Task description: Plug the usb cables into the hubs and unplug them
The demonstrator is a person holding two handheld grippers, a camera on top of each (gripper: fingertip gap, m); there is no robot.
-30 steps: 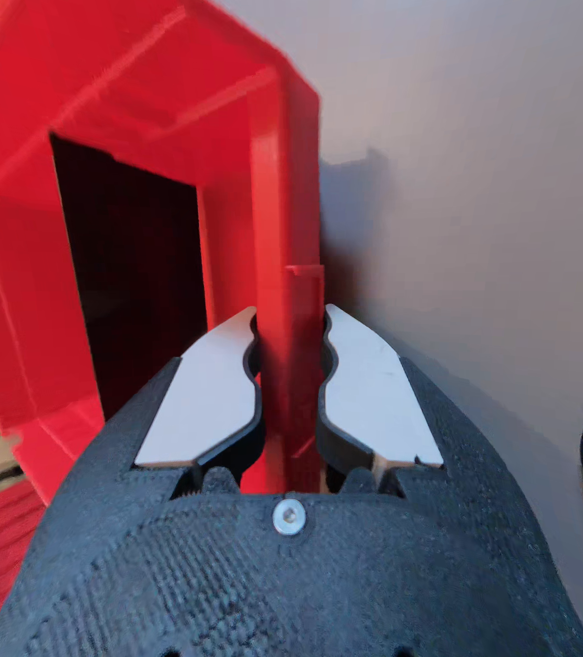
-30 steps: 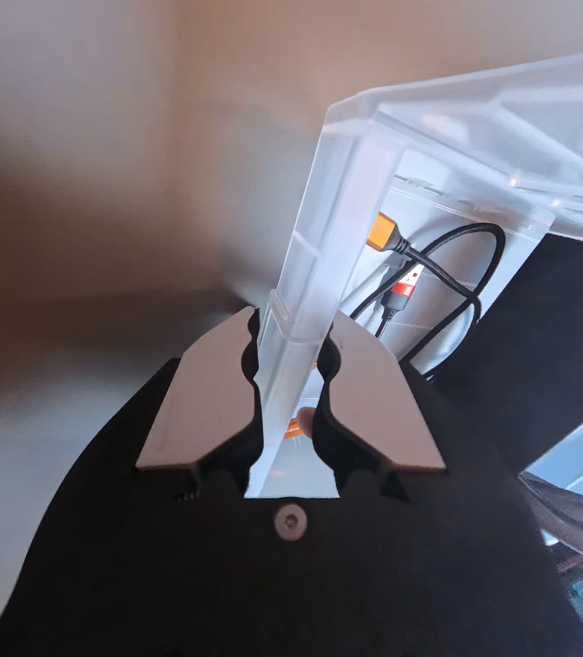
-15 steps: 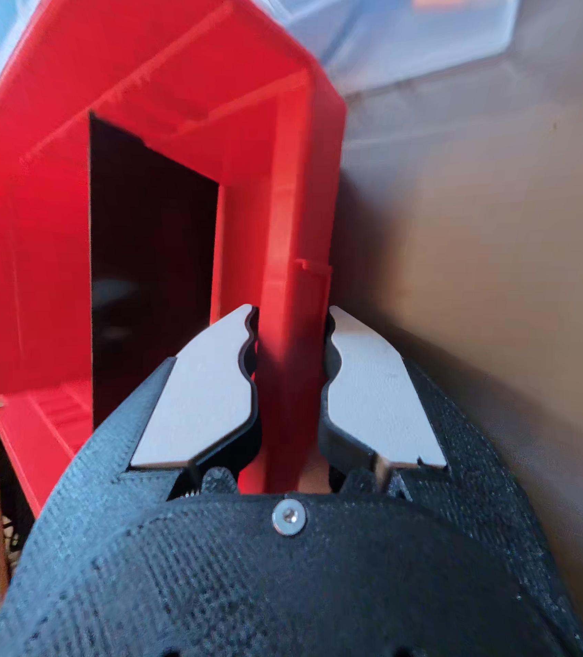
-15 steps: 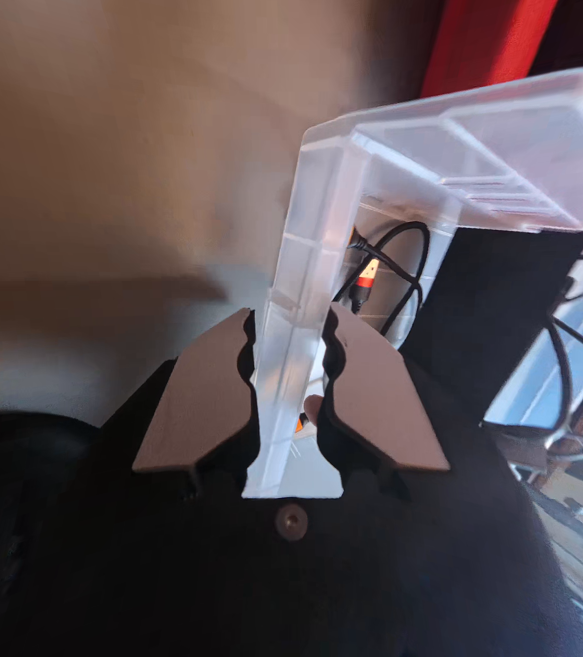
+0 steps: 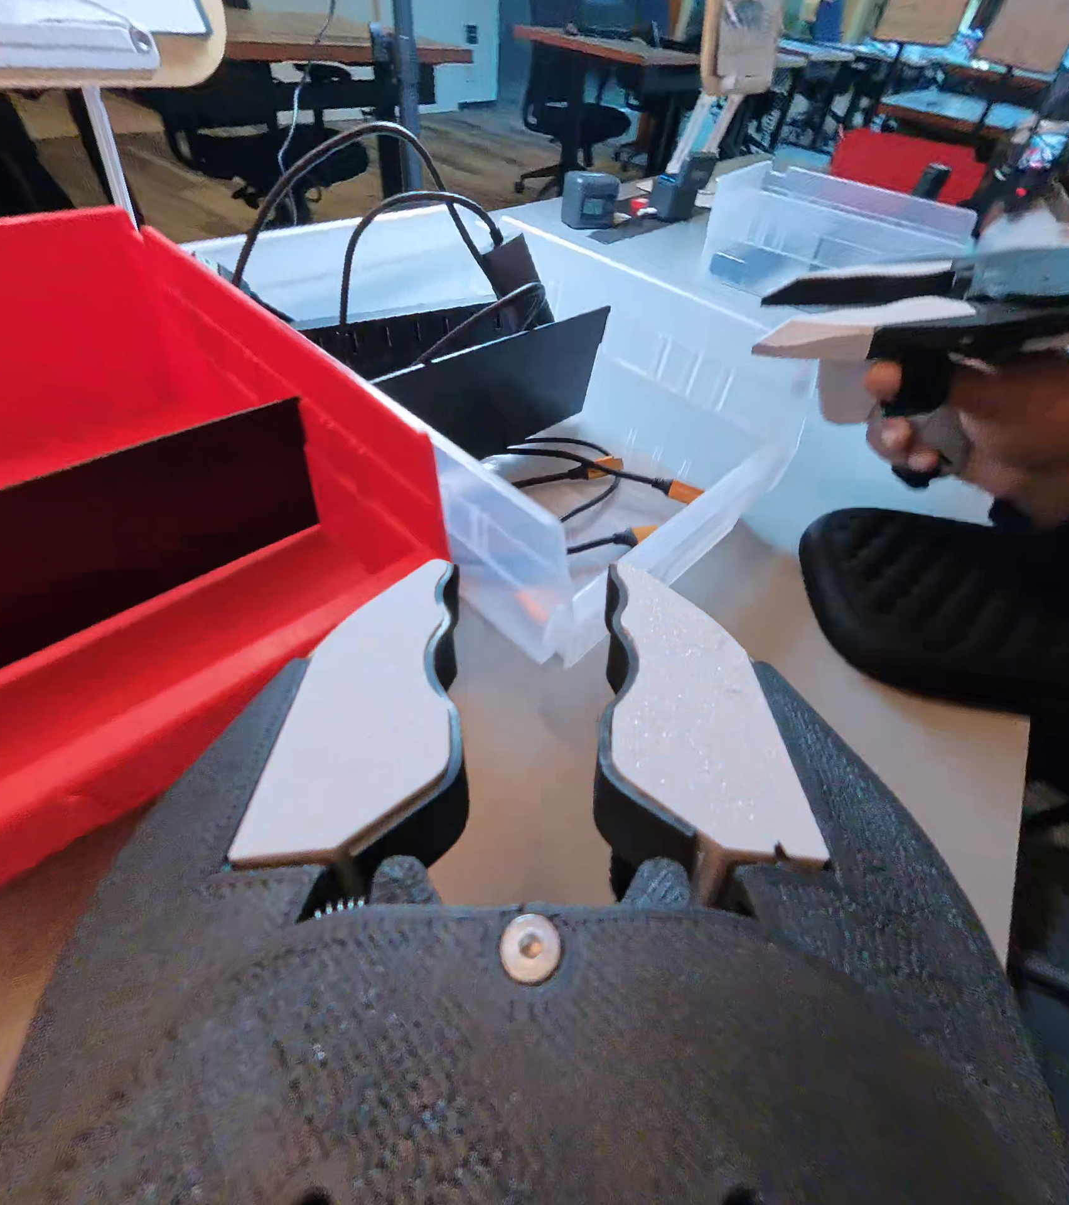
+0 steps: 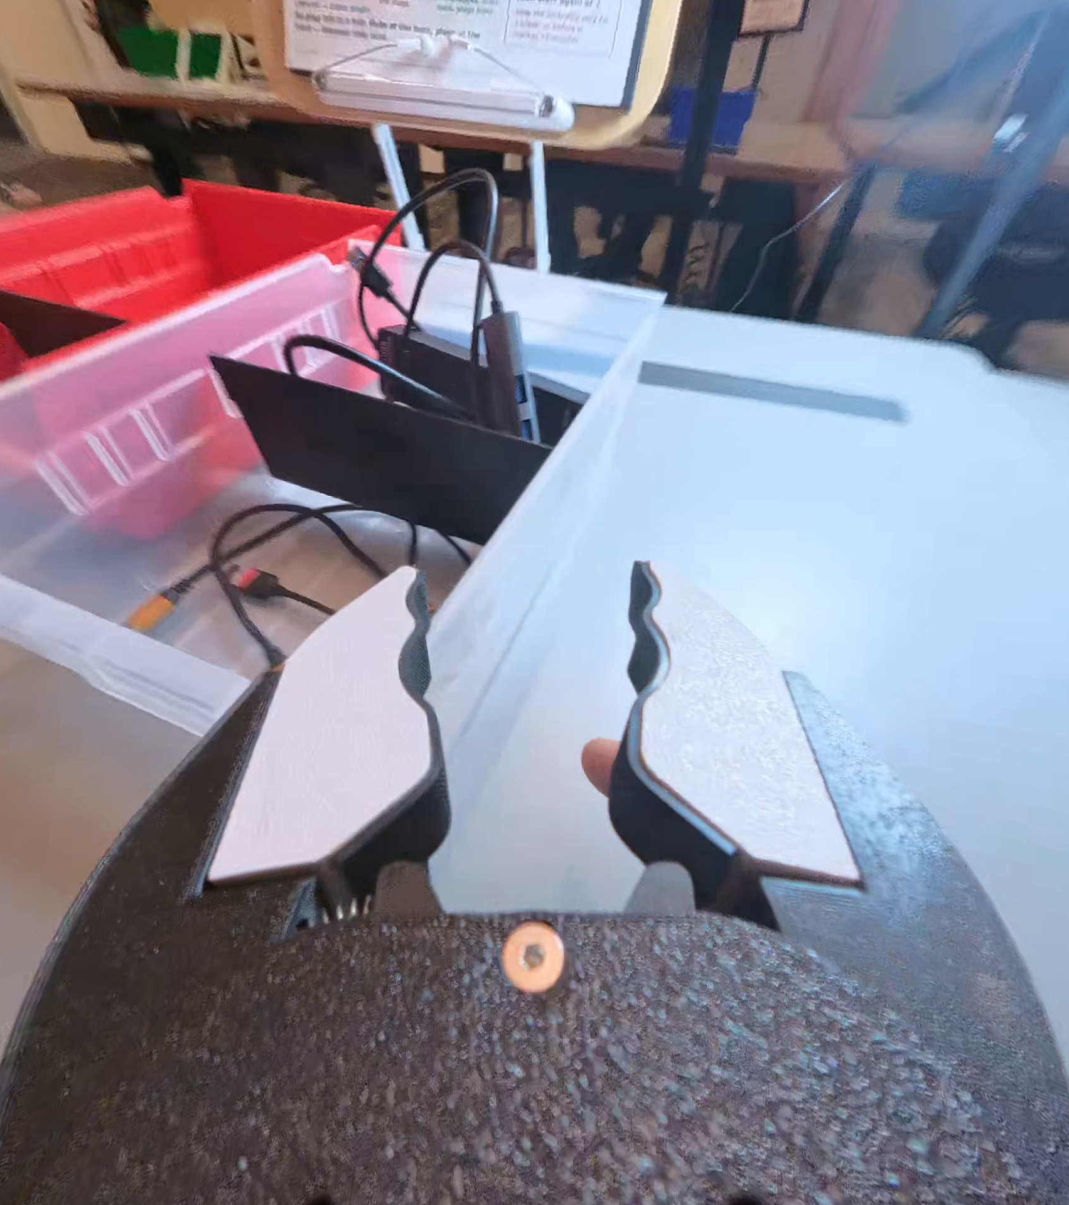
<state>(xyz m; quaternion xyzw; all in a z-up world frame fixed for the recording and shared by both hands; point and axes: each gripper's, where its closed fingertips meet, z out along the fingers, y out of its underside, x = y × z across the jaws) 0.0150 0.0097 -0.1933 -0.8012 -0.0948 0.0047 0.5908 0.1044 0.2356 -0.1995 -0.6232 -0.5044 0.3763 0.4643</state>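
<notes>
My left gripper (image 5: 531, 587) is open and empty, just short of the near corner of a clear plastic bin (image 5: 505, 554). Black USB cables with orange plugs (image 5: 681, 489) lie in the bin's front part. Behind its black divider (image 5: 505, 385) stand dark hubs (image 5: 512, 267) with looped leads. My right gripper (image 6: 528, 574) is open and empty over the bin's right wall (image 6: 518, 554). It also shows in the left wrist view (image 5: 760, 326), jaws apart. The right wrist view shows a red plug (image 6: 251, 577), an orange plug (image 6: 150, 609) and the hubs (image 6: 453, 371).
A red bin (image 5: 127, 391) with a black divider stands left of the clear bin and touches it. A white surface (image 6: 812, 521) lies right of it. A black chair (image 5: 942, 587) and a person's hand (image 5: 975, 424) are at the right. A sign stand (image 6: 466, 59) stands behind. The red plug (image 6: 251, 577) is about 15 centimetres from both grippers' fingertips.
My left gripper let go of the red bin's wall and my right let go of the clear bin's wall. Both opened and drew back; the bins now sit level on the table.
</notes>
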